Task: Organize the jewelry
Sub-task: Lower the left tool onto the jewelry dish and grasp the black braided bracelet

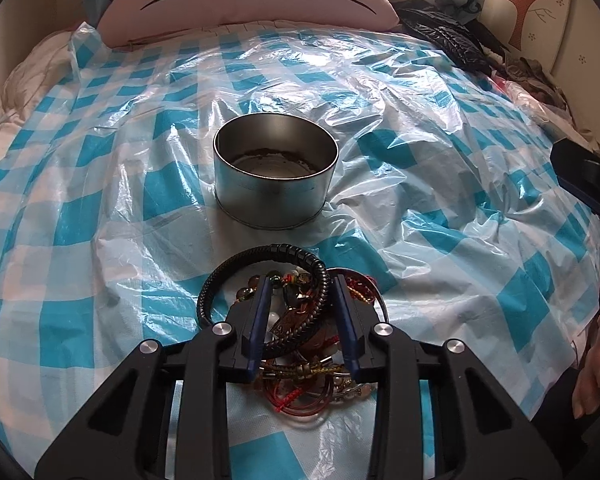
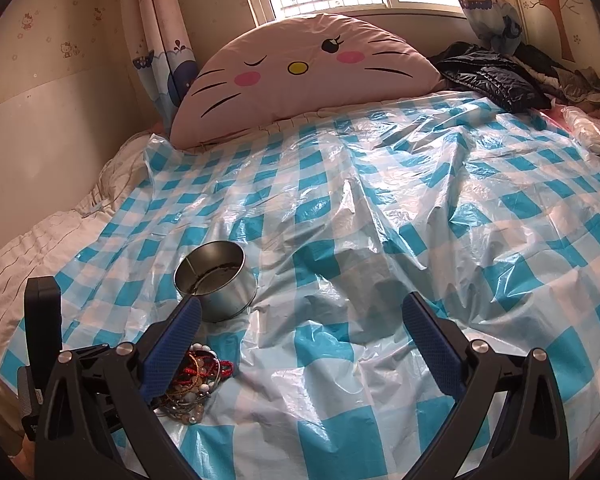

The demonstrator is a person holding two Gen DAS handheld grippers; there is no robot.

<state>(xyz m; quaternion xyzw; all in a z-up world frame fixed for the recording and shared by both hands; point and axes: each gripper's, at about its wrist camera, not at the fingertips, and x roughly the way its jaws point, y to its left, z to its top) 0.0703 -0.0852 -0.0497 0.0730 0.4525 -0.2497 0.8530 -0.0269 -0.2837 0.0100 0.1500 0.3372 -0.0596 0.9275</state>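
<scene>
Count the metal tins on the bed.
1. A single round, open metal tin stands upright on the checked plastic sheet, just beyond the jewelry pile. No other shows in either view.

The tin (image 1: 275,172) is bare brushed metal, dull inside. The sheet (image 1: 420,128) over the bed is thin glossy plastic (crinkled, catching glare). The bracelet (image 1: 260,264) looks like braided matt leather. The cushion (image 2: 300,80) is soft matt cloth.

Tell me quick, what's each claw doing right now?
Left claw: part open, fingers straddling the bracelet pile, nothing clearly gripped.
Right claw: wide open, empty, over the checked sheet.
</scene>
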